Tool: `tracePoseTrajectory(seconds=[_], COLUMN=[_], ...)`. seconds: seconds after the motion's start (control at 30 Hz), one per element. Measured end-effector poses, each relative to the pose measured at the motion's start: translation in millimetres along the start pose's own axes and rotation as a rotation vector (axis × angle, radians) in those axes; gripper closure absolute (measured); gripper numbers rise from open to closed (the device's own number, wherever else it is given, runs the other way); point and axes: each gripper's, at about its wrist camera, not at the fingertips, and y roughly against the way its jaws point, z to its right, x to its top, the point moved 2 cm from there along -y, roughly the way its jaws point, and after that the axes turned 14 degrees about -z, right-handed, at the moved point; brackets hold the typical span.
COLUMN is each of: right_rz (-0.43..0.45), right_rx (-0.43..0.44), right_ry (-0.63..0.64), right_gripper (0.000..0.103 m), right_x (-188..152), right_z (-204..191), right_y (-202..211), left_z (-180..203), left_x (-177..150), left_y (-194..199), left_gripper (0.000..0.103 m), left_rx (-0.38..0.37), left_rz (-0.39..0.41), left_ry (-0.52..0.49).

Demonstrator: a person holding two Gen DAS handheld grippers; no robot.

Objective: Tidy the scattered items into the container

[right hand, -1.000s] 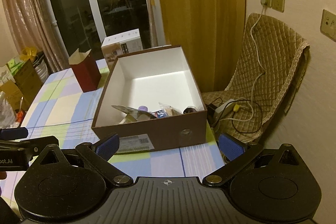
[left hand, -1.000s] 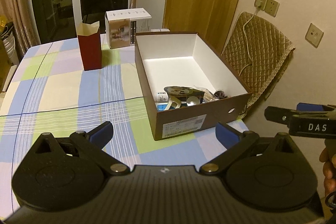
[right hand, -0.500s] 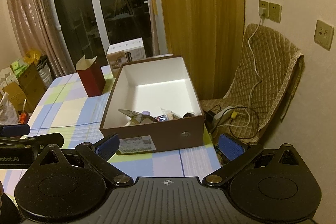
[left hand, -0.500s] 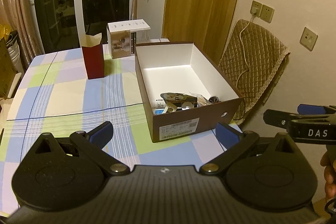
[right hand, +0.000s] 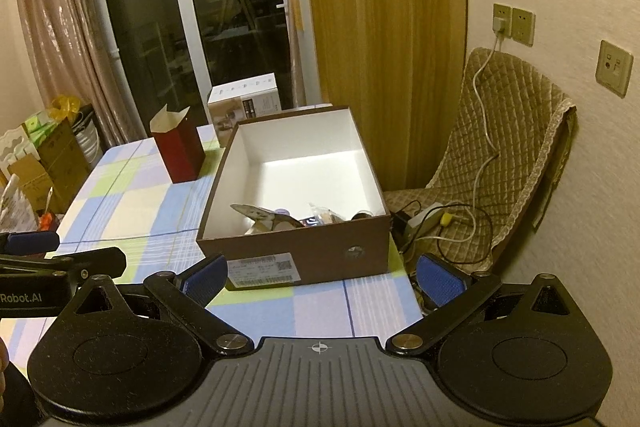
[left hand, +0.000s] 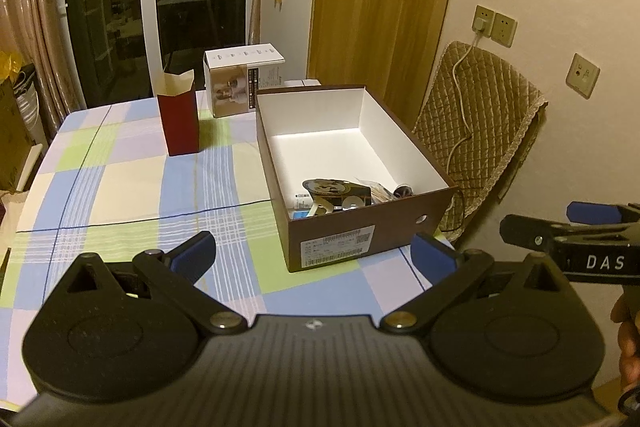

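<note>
Hovering over a cardboard container [left hand: 352, 235] at centre frame, both sets of fingers spread wide and holding nothing.

The left gripper [left hand: 314, 253] and right gripper [right hand: 322, 277] hang short of the box, which sits on the checked desk [left hand: 120, 187] with small items [left hand: 340, 193] heaped at its near end. I judge those items light and loose, some slippery in wrappers, best pinched singly across a narrow edge; the thin-walled box would flex, so grip it low at a corner. A red carton [left hand: 179, 123] and a white box [left hand: 244, 83] stand upper left. Only the right view shows the power strip [right hand: 432, 217] on the chair; only the left view looks deeper onto the heap.
</note>
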Motion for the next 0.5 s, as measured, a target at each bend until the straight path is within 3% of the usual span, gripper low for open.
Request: tracePoseTrajectory(seconds=[0.5], right_rz=[-0.017], right_rx=[-0.003], right_ry=[0.002], right_gripper=[0.0], right_x=[-1.7], right_z=[-1.1], right_y=[-6.3], left_z=[-2.9], left_x=[-3.8], left_y=[-6.3], left_gripper=[0.001], left_rx=[0.006], left_rz=[-0.011], left_ry=[0.003])
